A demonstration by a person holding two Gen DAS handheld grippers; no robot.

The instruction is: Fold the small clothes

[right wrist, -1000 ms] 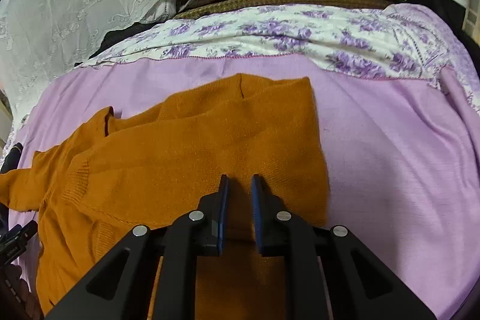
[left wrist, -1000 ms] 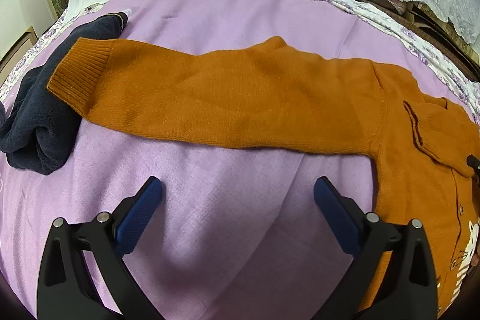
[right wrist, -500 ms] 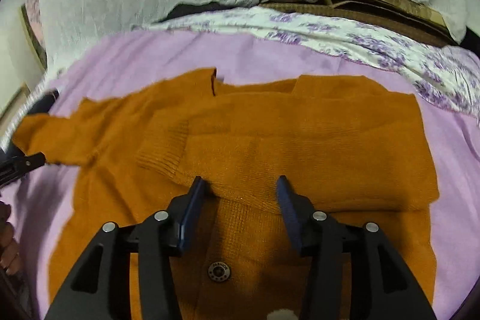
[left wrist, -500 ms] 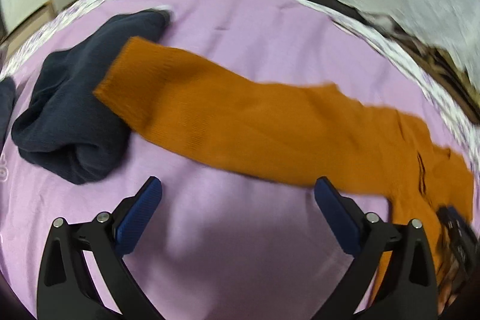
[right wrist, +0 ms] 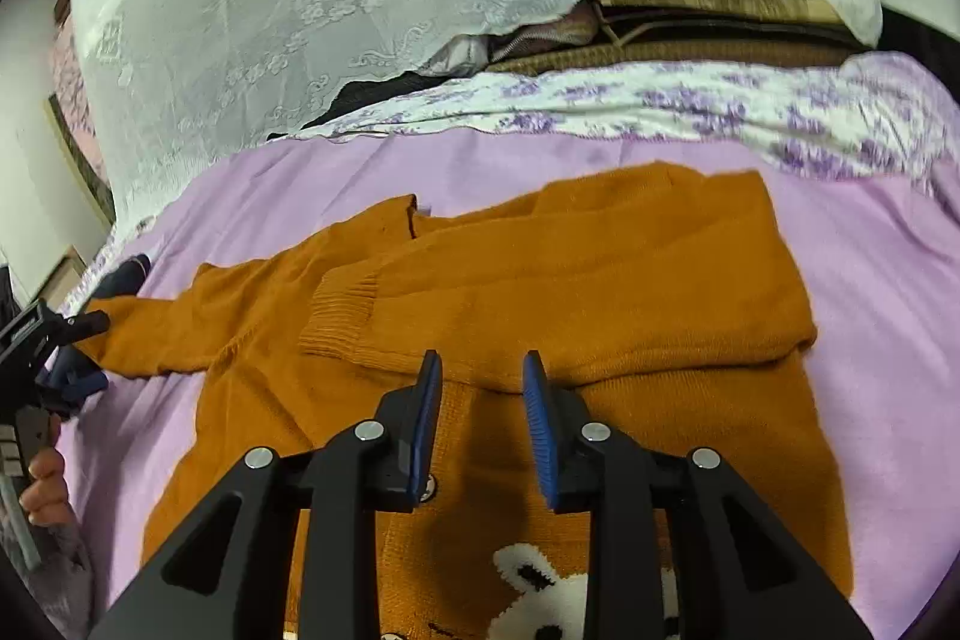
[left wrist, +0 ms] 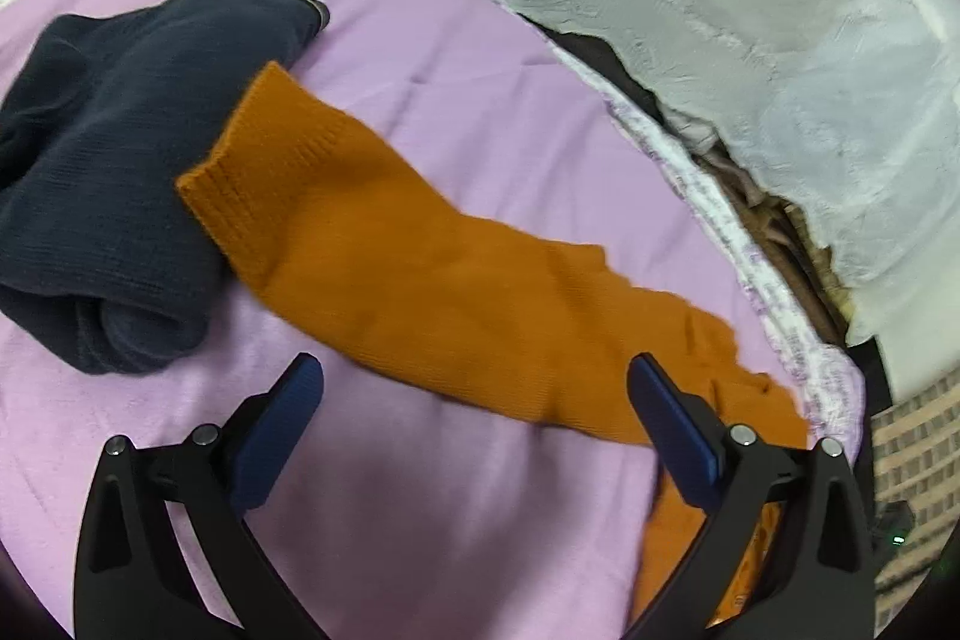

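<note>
An orange knit sweater [right wrist: 600, 292] lies flat on the lilac blanket [right wrist: 870, 280]. One sleeve is folded across its chest, cuff [right wrist: 342, 310] pointing left. The other sleeve [left wrist: 420, 280] stretches out straight, and its cuff [left wrist: 264, 172] rests against a navy garment [left wrist: 108, 160]. My left gripper [left wrist: 474, 367] hovers open and wide over the near edge of that sleeve, holding nothing. My right gripper [right wrist: 480, 361] hangs just above the folded sleeve's lower edge. Its jaws are closing, and no cloth is pinched between them. The left gripper [right wrist: 66, 352] also shows at the right wrist view's left edge.
A white lace cloth [left wrist: 720, 10] and a floral sheet [right wrist: 720, 106] border the blanket's far side, with brown bedding [right wrist: 690, 40] behind. The navy garment [right wrist: 126, 274] lies past the outstretched sleeve. A person's hand [right wrist: 42, 484] holds the left gripper. A white animal motif [right wrist: 540, 580] marks the sweater's front.
My right gripper let go of the folded sleeve, drew back toward the sweater's hem, opened wide, then narrowed. My left gripper slid along the outstretched sleeve toward its cuff and rolled, staying open.
</note>
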